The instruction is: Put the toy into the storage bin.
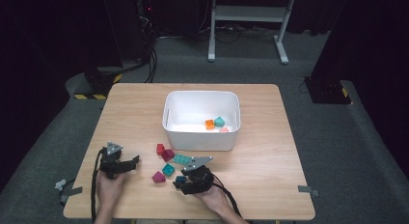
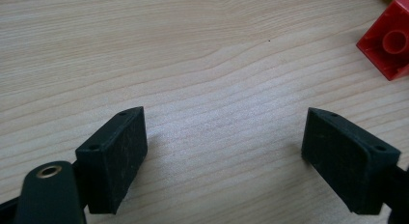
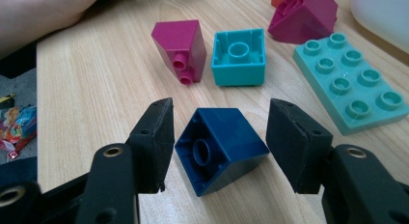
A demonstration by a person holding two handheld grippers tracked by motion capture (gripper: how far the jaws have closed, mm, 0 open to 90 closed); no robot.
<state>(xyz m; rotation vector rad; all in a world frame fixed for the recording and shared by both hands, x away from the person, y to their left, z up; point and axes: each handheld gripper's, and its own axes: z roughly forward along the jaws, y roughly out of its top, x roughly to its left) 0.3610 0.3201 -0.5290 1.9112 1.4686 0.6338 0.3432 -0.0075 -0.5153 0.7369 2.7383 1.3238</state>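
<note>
A dark blue block (image 3: 219,149) lies tipped on its side on the wooden table (image 1: 270,137), between the jaws of my right gripper (image 3: 222,113). The pads stand close on either side without pressing it, so this gripper is open. In the high view the right gripper (image 1: 182,180) sits at the front centre, at the dark blue block (image 1: 180,179). Just beyond lie a teal block (image 3: 238,57), a magenta block (image 3: 181,43), a light teal plate (image 3: 352,81) and another magenta block (image 3: 304,14). My left gripper (image 2: 224,122) rests open over bare wood, a red block (image 2: 393,45) ahead to its right.
A white bin (image 1: 201,137) stands at the table's centre and holds orange (image 1: 209,124), teal (image 1: 219,121) and pink blocks. The left gripper (image 1: 134,162) is at the front left. A person's forearm lies at the upper left of the right gripper view.
</note>
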